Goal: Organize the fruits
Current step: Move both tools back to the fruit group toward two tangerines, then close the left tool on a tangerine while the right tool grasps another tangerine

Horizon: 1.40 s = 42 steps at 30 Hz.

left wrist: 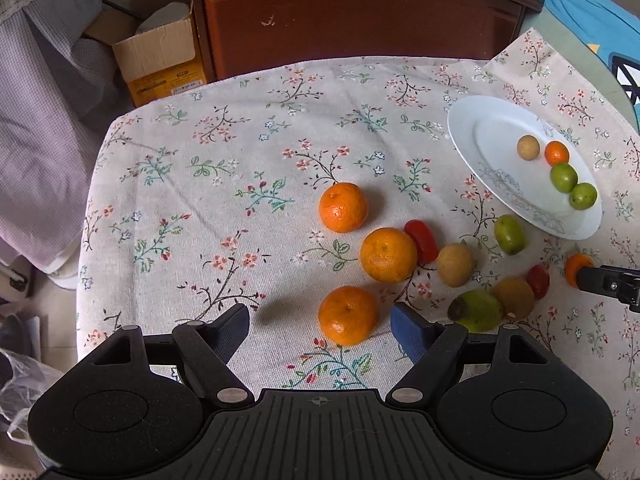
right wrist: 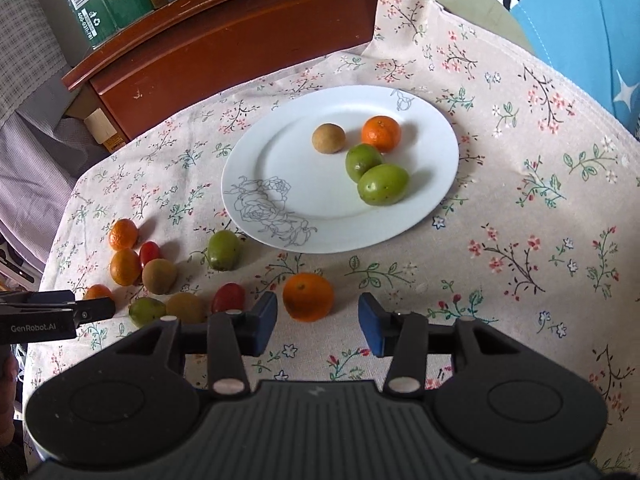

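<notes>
A white plate (right wrist: pixel 280 184) on the floral cloth holds a brown fruit (right wrist: pixel 328 138), a small orange (right wrist: pixel 381 133) and two green fruits (right wrist: pixel 383 184); the plate also shows in the left wrist view (left wrist: pixel 472 136). My right gripper (right wrist: pixel 318 320) is open, its fingers either side of a loose orange (right wrist: pixel 308 297) on the cloth, not touching it. My left gripper (left wrist: pixel 320 330) is open around another orange (left wrist: pixel 348 315). Two more oranges (left wrist: pixel 388 255), red tomatoes (left wrist: pixel 422 240), brown and green fruits lie loose nearby.
A wooden cabinet (left wrist: pixel 360 12) stands behind the table. A cardboard box (left wrist: pixel 160 60) and a grey cloth (left wrist: pixel 44 128) are at the left. Blue fabric (right wrist: pixel 580 20) lies at the back right. The right gripper's tip shows in the left wrist view (left wrist: pixel 608 280).
</notes>
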{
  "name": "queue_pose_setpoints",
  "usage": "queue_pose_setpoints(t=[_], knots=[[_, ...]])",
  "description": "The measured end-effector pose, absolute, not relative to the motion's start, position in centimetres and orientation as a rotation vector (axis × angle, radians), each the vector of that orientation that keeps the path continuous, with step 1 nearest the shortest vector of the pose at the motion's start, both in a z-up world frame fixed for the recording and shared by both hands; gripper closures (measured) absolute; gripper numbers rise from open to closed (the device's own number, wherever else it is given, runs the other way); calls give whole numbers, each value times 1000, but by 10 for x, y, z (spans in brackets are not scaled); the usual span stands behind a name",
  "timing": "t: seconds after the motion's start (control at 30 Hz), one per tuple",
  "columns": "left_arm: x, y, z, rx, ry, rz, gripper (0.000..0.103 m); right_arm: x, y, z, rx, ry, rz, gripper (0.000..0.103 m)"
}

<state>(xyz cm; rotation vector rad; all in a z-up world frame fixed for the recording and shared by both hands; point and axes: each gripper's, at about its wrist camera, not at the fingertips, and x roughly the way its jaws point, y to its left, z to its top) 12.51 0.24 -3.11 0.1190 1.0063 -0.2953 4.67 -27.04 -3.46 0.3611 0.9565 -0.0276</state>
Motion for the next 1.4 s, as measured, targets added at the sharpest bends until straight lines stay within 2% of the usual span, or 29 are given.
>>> queue_pose_setpoints(t=[0.3, 0.57, 0.67, 0.77, 0.83, 0.93, 1.03, 1.4], knots=[[125, -1, -35, 133, 998, -288, 24, 50, -268, -38, 359, 960, -26, 57], [122, -8, -37, 169, 983, -299, 29, 52, -265, -39, 348, 960, -15, 57], [121, -9, -37, 172, 977, -308, 34, 52, -264, -39, 345, 960, -14, 57], [121, -11, -37, 173, 970, -318, 44, 52, -265, -40, 348, 960, -16, 58], [120, -13, -37, 179, 961, -327, 56, 53, -265, -40, 343, 958, -16, 64], [119, -14, -36, 169, 956, -338, 66, 53, -265, -41, 337, 958, -15, 73], [118, -16, -36, 167, 952, -348, 72, 53, -264, -41, 333, 956, -12, 74], [118, -12, -22, 104, 906, -348, 74, 53, -260, -32, 324, 910, 16, 74]])
